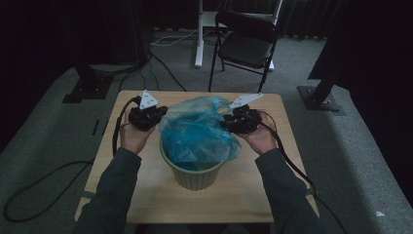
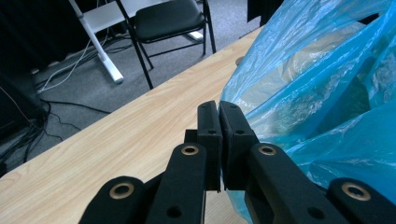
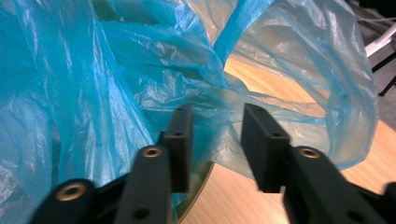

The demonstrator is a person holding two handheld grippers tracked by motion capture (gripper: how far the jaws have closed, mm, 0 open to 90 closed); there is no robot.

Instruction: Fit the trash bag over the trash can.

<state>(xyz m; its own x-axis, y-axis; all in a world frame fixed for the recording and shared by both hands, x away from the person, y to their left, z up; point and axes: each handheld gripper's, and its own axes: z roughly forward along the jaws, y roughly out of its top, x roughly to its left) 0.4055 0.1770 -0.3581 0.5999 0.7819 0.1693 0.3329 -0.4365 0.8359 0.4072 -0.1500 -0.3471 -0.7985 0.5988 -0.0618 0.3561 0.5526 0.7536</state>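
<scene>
Bag (image 1: 197, 129), blue plastic, sits bunched in and over green bin (image 1: 196, 174) mid-table (image 1: 146, 195). Left gripper (image 1: 155, 115) jaws pressed together at bag's left edge; whether film is pinched, can't tell. Right gripper (image 3: 217, 123) jaws parted, bag film loose between them.

Bare table (image 1: 146, 190) around the bin (image 1: 197, 176), blue bag (image 1: 195, 129) billowing between both grippers

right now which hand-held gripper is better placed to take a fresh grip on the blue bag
Right hand-held gripper: its jaws stand apart with the blue plastic bag right ahead. The left hand-held gripper is shut at the bag's edge beside the green bin.
</scene>
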